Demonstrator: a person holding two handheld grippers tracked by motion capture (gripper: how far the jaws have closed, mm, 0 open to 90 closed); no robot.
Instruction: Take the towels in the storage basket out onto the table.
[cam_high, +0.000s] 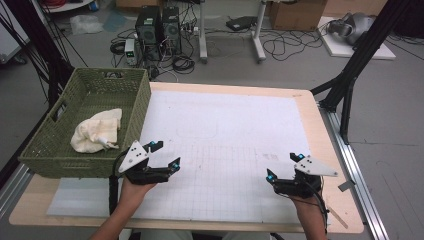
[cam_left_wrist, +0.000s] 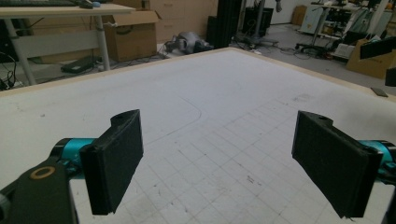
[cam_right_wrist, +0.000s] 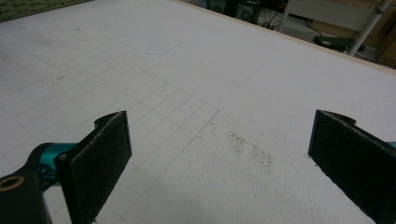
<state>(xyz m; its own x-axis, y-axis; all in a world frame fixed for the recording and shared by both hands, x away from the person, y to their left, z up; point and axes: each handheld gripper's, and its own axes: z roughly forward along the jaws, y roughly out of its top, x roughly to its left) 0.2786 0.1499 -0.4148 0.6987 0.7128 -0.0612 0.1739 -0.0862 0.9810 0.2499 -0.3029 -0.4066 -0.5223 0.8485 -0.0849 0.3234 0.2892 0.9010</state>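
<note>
A person stands at the table with a gripper in each hand. The left gripper (cam_high: 159, 155) has its jaws spread wide, with nothing between them. The right gripper (cam_high: 284, 167) is spread wide too, and it also holds nothing. Both hang just over the white mat (cam_high: 225, 130).

The landmark here is the green basket (cam_high: 134, 102). It sits on the left edge of the table, just beside the mat. A cream cloth (cam_high: 95, 131) lies bunched up inside the basket, near its front wall. The left gripper is just outside the basket's front corner, near the cloth. The right gripper is well apart from the basket, across the mat.

I think the cloth is the thing to be picked up, and nothing has touched it yet.

What could go wrong? The basket walls are tall, so a gripper going in low could bump the rim and push the basket along. The cloth is soft and lumpy. A pinch on just a small fold could slip off, or lift only one corner and drag the rest. The cloth could also snag on the woven wall.
</note>
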